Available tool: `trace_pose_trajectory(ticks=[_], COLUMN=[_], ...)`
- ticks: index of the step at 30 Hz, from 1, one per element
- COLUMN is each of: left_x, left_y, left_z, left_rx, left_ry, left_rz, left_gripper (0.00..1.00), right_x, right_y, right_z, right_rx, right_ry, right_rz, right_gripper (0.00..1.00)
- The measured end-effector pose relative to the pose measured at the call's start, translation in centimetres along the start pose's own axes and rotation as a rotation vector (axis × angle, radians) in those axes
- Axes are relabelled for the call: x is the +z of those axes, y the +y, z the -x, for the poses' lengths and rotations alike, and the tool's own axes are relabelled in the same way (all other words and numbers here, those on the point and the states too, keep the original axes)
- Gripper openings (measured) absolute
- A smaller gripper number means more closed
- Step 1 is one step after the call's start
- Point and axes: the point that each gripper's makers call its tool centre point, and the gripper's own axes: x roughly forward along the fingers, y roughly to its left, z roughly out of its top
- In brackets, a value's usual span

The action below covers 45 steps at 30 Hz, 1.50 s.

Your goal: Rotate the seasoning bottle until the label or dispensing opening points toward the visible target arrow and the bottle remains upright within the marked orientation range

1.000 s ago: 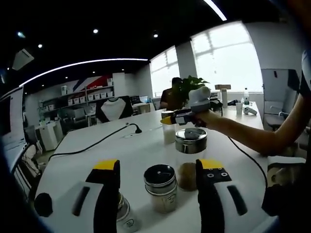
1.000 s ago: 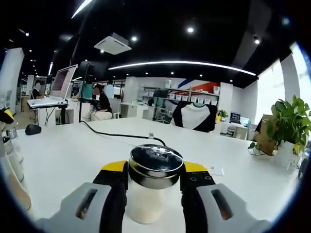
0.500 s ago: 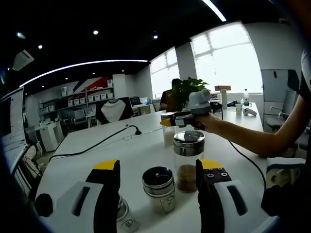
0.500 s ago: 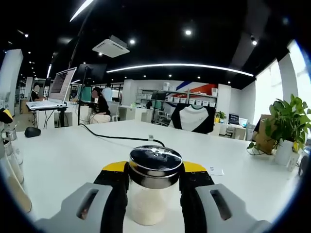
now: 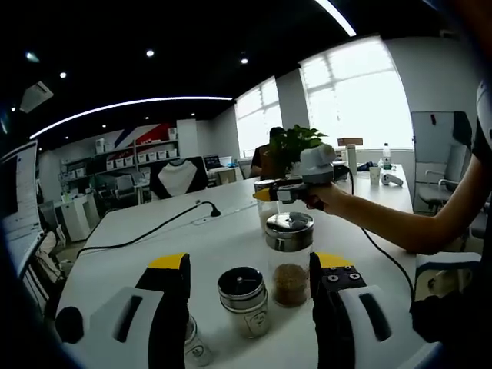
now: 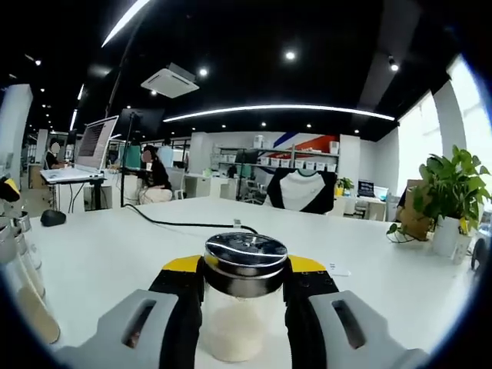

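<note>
Ceiling [image 6: 254, 46]: dark, spotlights, long curved light strip [image 6: 284, 112].
Windows [image 5: 361, 96]: tall, bright, upper right of left gripper view.
Table [image 6: 108, 246]: long, white, black cable [image 5: 146, 231] across it.
Back wall: shelves [image 6: 296, 147] with boxes.
Plant [image 6: 453, 188]: right edge, right gripper view.

The left gripper [image 5: 250, 265] stands open over the white table [image 5: 154, 254], a short jar [image 5: 243, 300] and a taller brown-filled jar [image 5: 290, 257] between its jaws.

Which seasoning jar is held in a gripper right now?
The jar of white powder, clamped under its metal lid by the right gripper. The brown-filled jar and short jar stand free on the table.
</note>
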Motion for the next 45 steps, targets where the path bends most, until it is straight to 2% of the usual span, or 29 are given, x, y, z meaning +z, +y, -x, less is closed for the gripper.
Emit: trace_pose_trajectory(ticks=[5, 8, 21, 30, 35, 45], left_x=[0.1, -0.2, -0.5, -0.9, -1.0, 0.2], left_y=[-0.1, -0.3, -1.9, -2.3, -2.6, -3.6], left_z=[0.3, 0.6, 1.2, 1.6, 1.7, 1.2], left_rx=[-0.001, 0.002, -0.025, -0.033, -0.041, -0.077], left_ry=[-0.005, -0.004, -0.014, -0.011, -0.012, -0.045], left_rz=[-0.005, -0.003, -0.001, -0.001, -0.004, -0.025], left_gripper=[0.66, 0.66, 0.66, 0.65, 0.65, 0.65], right_x=[0.6, 1.1, 3.2, 2.8, 2.7, 2.8], right_y=[1.0, 1.4, 2.8, 3.1, 3.1, 3.6], right_z=[0.8, 1.7, 4.6, 5.9, 6.6, 8.5], right_rx=[0.025, 0.041, 0.063, 0.045, 0.036, 0.035], right_ry=[-0.009, -0.027, -0.064, -0.078, -0.072, -0.074], right_rz=[0.020, -0.004, 0.013, -0.020, 0.004, 0.004], right_gripper=[0.38, 0.38, 0.38, 0.38, 0.38, 0.38])
